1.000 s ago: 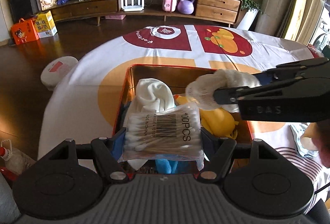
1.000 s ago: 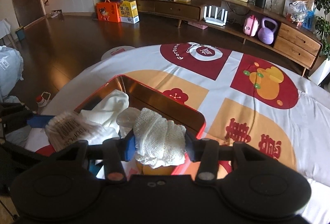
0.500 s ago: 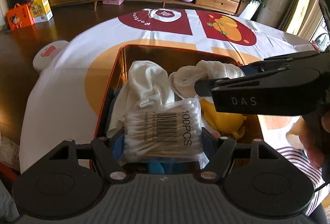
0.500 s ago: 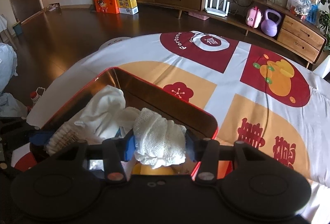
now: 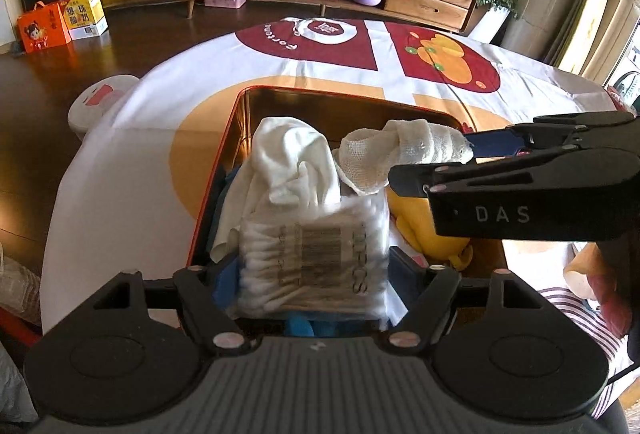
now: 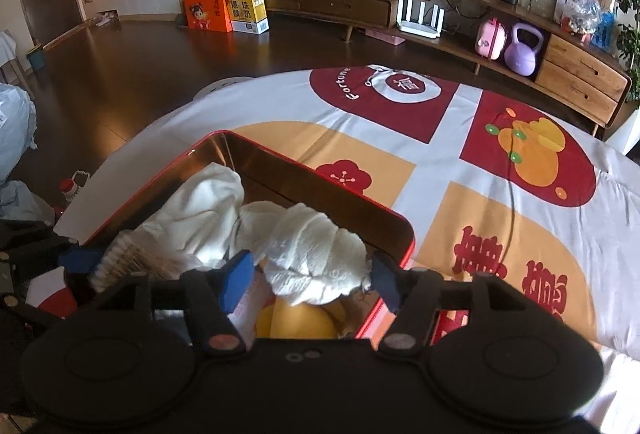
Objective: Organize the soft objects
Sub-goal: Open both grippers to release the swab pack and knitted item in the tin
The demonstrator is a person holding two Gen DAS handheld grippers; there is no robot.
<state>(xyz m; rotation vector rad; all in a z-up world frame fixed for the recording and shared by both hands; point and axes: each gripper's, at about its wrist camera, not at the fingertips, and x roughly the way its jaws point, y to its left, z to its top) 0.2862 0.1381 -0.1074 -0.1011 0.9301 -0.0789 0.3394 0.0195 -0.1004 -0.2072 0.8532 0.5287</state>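
Tin box (image 5: 240, 122) sits on the worktop (image 5: 132, 162). In the box: folded cloth (image 5: 288, 158) at left, gauze bundle (image 6: 316, 254) right of it, plush toy (image 5: 420, 226) under the gauze, cotton-swab pack (image 5: 316, 262) at the near edge.

Your tin box (image 5: 240, 122) is glossy metal, its gold inner walls mirror-bright under a red rim. The gauze cloth (image 6: 316, 254), centre frame, is coarse open weave; the white cloth (image 5: 292, 158) is smoother knit. The cotton swab pack (image 5: 316, 258) wears shiny clear plastic. Your tablecloth (image 6: 440, 170) is matt printed fabric.
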